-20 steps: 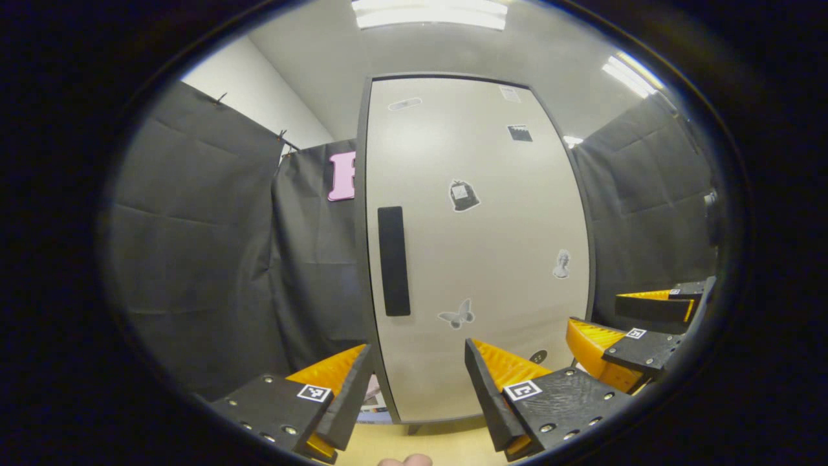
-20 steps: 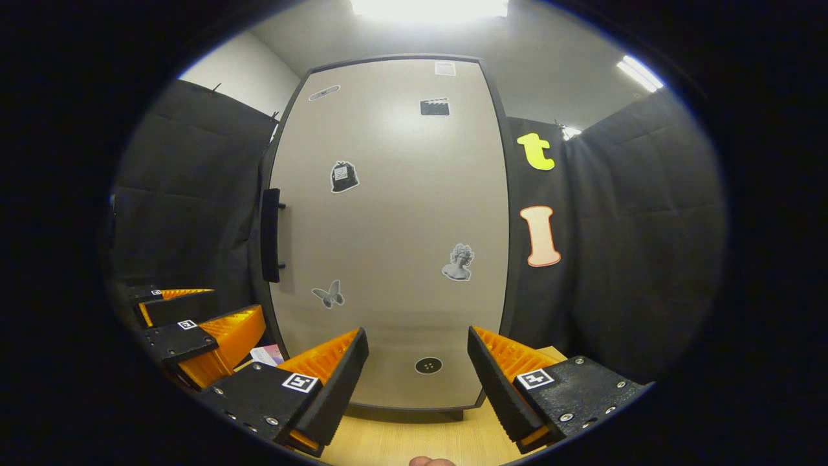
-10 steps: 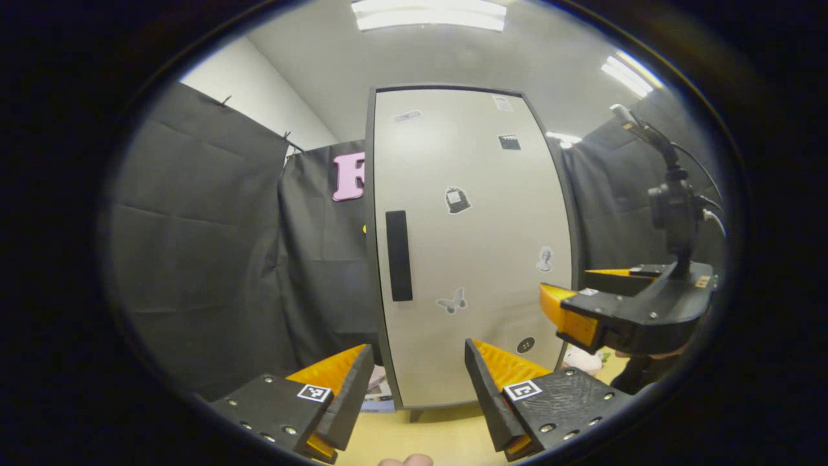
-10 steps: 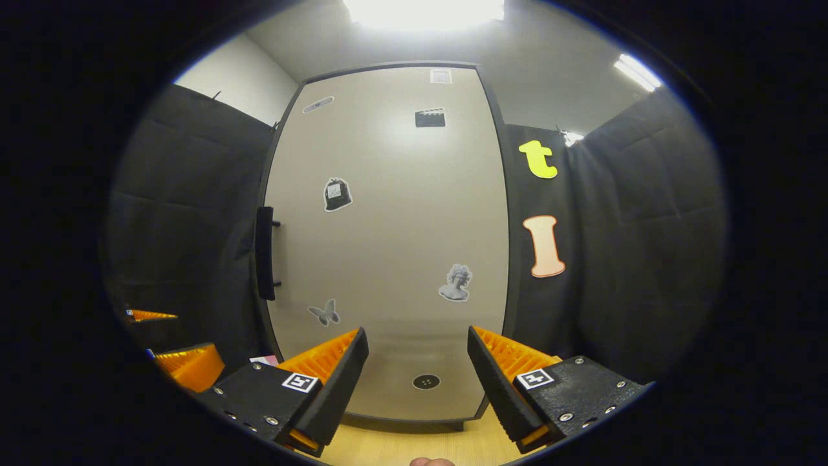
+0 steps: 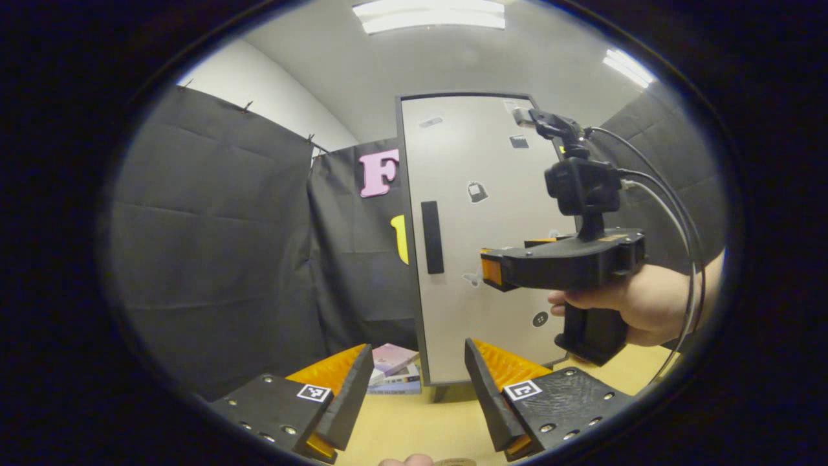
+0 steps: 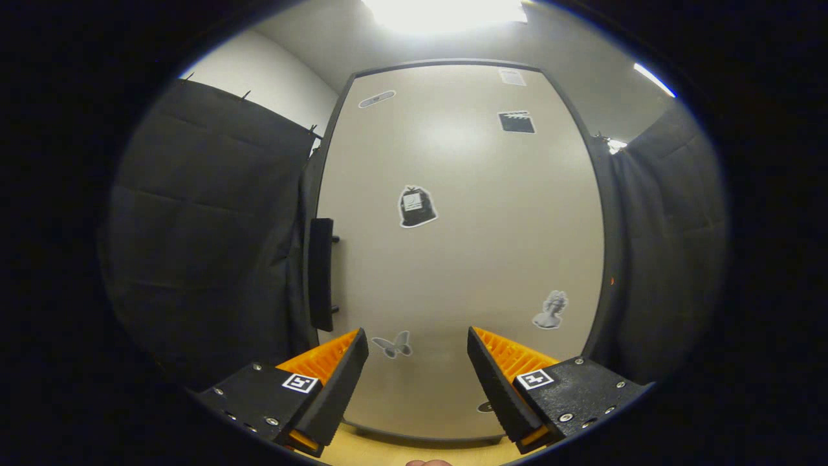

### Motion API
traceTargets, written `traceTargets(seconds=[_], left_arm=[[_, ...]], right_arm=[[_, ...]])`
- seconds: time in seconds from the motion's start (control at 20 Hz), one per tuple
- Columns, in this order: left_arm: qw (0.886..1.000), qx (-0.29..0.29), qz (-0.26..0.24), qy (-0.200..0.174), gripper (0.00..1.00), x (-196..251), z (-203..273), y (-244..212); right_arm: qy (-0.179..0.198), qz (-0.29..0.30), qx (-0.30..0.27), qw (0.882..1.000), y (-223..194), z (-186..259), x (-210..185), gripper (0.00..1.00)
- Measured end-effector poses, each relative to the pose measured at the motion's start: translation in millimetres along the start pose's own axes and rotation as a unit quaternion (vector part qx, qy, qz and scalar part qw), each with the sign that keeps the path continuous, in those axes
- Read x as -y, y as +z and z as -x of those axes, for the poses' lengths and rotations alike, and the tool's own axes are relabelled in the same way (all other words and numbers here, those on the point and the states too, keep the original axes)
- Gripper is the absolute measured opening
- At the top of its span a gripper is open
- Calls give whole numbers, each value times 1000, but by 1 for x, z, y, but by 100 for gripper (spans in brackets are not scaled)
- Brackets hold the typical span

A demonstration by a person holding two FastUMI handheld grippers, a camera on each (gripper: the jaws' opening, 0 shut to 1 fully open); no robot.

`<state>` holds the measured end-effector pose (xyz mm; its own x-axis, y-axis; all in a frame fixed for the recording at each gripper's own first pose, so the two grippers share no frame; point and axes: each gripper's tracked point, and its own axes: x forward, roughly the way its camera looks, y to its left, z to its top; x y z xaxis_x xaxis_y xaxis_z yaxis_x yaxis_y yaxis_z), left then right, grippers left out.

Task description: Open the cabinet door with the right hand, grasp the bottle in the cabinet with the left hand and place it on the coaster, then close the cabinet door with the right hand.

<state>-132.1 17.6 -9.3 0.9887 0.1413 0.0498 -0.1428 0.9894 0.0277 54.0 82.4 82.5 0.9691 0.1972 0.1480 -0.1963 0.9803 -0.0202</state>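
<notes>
Both grippers are hanging with jaws spread and empty before the tall beige cabinet door [image 6: 466, 259], which is standing closed. The right gripper [image 6: 418, 382] is facing the door, apparently starting the opening step, and next needs the black bar handle [image 6: 321, 273] at the door's left edge between its jaws. The left gripper [image 5: 418, 395] is waiting farther back; the bottle is presumably sitting behind that door.

Door shut, inside hidden; several edges cut.
Cabinet door [image 5: 482, 233] shut flat, so anything inside is hidden. In left gripper view, right gripper [image 5: 491, 268] held by a hand [image 5: 637, 304] covers the door's 3 o'clock side; its fingers overlap side-on, gap can't be judged. Books [image 5: 394, 372] at 6 o'clock partly behind the left gripper [image 5: 417, 391]. Door stickers [image 6: 417, 207] too small to read. In right gripper view the door's bottom edge sits behind the fingers [image 6: 326, 382].
</notes>
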Motion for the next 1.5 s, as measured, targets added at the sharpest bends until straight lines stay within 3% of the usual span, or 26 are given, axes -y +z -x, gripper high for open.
traceTargets(seconds=[0.15,0.25,0.3,0.35,0.5,0.55,0.6,0.65,0.75,0.8,0.85,0.9,1.0,1.1,1.15,1.5], left_arm=[[999,-19,23,15,81,-10,14,-23],[999,-36,36,14,81,-10,20,-38],[999,-39,34,15,86,-13,23,-42],[999,-41,29,17,82,-17,24,-45],[998,-51,30,20,86,-21,27,-57],[998,-60,33,17,77,-19,25,-63],[997,-66,32,16,86,-18,24,-67],[997,-66,29,16,86,-19,23,-67],[998,-60,26,18,81,-20,22,-63],[998,-60,27,17,81,-20,22,-63],[998,-61,28,18,77,-19,23,-64],[998,-62,29,17,85,-19,23,-65],[998,-64,20,15,81,-17,24,-67],[998,-63,15,16,81,-18,27,-68],[998,-64,15,17,85,-17,28,-70],[998,-55,17,19,81,-24,32,-67]], right_arm=[[24,20,-2,1000,-1,-26,-37,95],[25,48,-3,999,-1,-43,-52,95],[20,61,-6,998,-2,-49,-55,95],[19,64,-8,998,-4,-54,-59,94],[26,66,-5,997,-4,-66,-72,93],[26,63,-5,998,-4,-69,-75,93],[30,54,-5,998,-4,-72,-79,93],[30,47,-1,998,1,-74,-83,94],[37,56,-3,998,5,-79,-91,80],[35,67,-12,997,5,-79,-91,59],[36,61,-17,997,3,-81,-91,46],[45,45,-24,998,2,-81,-91,38],[77,22,-26,996,1,-83,-94,30],[91,44,-32,994,2,-78,-92,22],[95,44,-36,994,1,-79,-93,22],[165,26,-61,984,2,-53,-96,16]])
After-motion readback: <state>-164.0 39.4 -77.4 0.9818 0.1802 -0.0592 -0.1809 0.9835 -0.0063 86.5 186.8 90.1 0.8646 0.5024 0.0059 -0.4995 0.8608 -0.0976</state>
